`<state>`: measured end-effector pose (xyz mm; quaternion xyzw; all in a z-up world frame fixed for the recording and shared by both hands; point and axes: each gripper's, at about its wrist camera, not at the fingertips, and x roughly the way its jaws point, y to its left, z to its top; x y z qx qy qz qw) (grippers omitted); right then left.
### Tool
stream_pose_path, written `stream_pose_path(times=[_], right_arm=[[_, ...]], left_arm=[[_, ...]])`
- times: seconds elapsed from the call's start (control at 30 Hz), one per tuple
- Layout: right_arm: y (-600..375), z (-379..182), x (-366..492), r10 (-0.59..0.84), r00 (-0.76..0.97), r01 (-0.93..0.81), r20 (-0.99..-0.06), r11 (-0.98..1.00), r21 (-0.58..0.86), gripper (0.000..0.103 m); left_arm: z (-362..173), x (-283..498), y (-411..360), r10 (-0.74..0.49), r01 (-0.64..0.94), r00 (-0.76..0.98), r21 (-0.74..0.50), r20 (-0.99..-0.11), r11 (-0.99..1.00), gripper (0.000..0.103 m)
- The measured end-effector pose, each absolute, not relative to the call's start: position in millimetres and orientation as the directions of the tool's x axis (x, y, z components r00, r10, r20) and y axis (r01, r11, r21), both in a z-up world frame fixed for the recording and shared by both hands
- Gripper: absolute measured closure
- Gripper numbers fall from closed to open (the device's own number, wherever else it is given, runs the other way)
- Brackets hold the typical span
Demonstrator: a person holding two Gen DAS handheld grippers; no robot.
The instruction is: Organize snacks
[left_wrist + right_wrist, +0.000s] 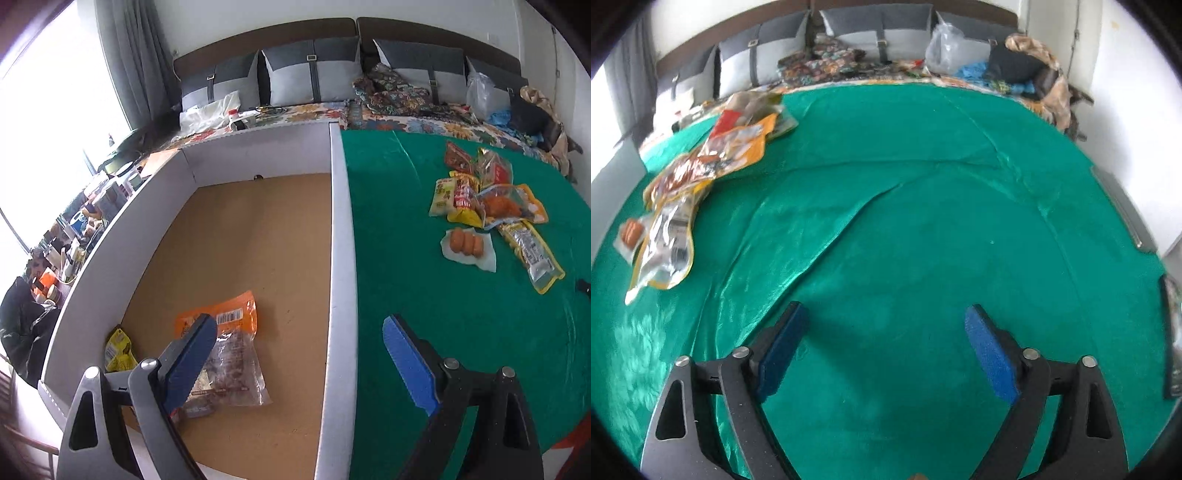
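A white-walled box point(338, 236) with a brown floor sits left of a green cloth point(424, 295). An orange-and-clear snack packet point(236, 354) and a small yellow packet point(118, 350) lie on its floor. My left gripper point(299, 328) hangs open astride the box's right wall, nothing between its fingers. A pile of snack packets point(491, 203) rests on the cloth to the right. In the right wrist view that pile point(701, 166) lies far left, and my right gripper point(886, 317) stands open over bare green cloth point(923, 221), holding nothing.
A sofa with grey cushions point(310, 70), patterned fabric and a plastic bag point(945, 44) runs along the back. A cluttered shelf point(74, 236) stands left of the box by the window. Dark flat objects point(1171, 332) lie at the cloth's right edge.
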<state>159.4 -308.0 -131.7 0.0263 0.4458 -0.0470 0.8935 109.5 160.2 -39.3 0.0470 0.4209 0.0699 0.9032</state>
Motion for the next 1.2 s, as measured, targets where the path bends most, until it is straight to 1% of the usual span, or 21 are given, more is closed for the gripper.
stream_pose_path(times=[0.1, 0.3, 0.47, 0.57, 0.6, 0.67, 0.7, 0.77, 0.8, 0.83, 0.9, 0.93, 1.07, 1.1, 1.2], right_arm=[[-308, -127, 149, -0.060, 0.598, 0.109, -0.799, 0.994, 0.007, 0.010], [-307, -126, 148, -0.061, 0.598, 0.111, -0.799, 0.994, 0.007, 0.010], [-307, -125, 148, -0.061, 0.598, 0.111, -0.799, 0.994, 0.007, 0.010], [-307, -125, 147, -0.061, 0.598, 0.110, -0.799, 0.994, 0.007, 0.010], [-307, -125, 147, -0.061, 0.598, 0.110, -0.799, 0.994, 0.007, 0.010], [-307, -125, 147, -0.061, 0.598, 0.110, -0.799, 0.994, 0.007, 0.010], [-307, -125, 147, -0.061, 0.598, 0.110, -0.799, 0.994, 0.007, 0.010], [-307, -125, 147, -0.061, 0.598, 0.110, -0.800, 0.994, 0.007, 0.010], [-307, -125, 147, -0.061, 0.598, 0.110, -0.800, 0.994, 0.006, 0.009], [-307, -125, 147, -0.061, 0.598, 0.110, -0.799, 0.994, 0.006, 0.009], [-307, -125, 147, -0.061, 0.598, 0.110, -0.800, 0.994, 0.007, 0.009], [-307, -125, 147, -0.061, 0.597, 0.110, -0.800, 0.994, 0.006, 0.009], [-307, -125, 147, -0.061, 0.597, 0.110, -0.800, 0.994, 0.006, 0.009], [-307, -125, 147, -0.061, 0.597, 0.110, -0.800, 0.994, 0.006, 0.009], [-307, -125, 147, -0.061, 0.597, 0.111, -0.800, 0.994, 0.006, 0.009]], left_arm=[[-41, 111, 159, 0.176, -0.088, 0.629, 0.155, -0.757, 0.984, 0.012], [-43, 111, 166, 0.196, -0.144, 0.602, 0.136, -0.774, 0.980, 0.012], [-44, 108, 162, 0.226, -0.160, 0.601, 0.162, -0.767, 0.974, 0.012], [-42, 109, 166, 0.209, -0.166, 0.596, 0.135, -0.775, 0.977, 0.012], [-37, 108, 167, 0.225, -0.188, 0.606, 0.138, -0.763, 0.972, 0.012], [-20, 99, 162, 0.283, -0.234, 0.656, 0.169, -0.700, 0.958, 0.012], [-8, 91, 153, 0.332, -0.257, 0.694, 0.211, -0.639, 0.943, 0.012], [13, 77, 134, 0.369, -0.270, 0.756, 0.256, -0.541, 0.928, 0.011], [23, 70, 121, 0.352, -0.248, 0.791, 0.263, -0.501, 0.932, 0.007], [30, 66, 111, 0.327, -0.223, 0.812, 0.262, -0.483, 0.939, 0.003], [40, 57, 82, 0.243, -0.141, 0.851, 0.243, -0.466, 0.960, 0.000], [41, 54, 67, 0.190, -0.091, 0.859, 0.225, -0.475, 0.970, 0.000], [23, 51, 18, 0.001, 0.075, 0.823, 0.111, -0.567, 0.991, 0.000], [10, 52, 6, -0.051, 0.111, 0.794, 0.062, -0.606, 0.992, 0.000], [-37, 62, -18, -0.140, 0.144, 0.697, -0.053, -0.703, 0.988, 0.000]])
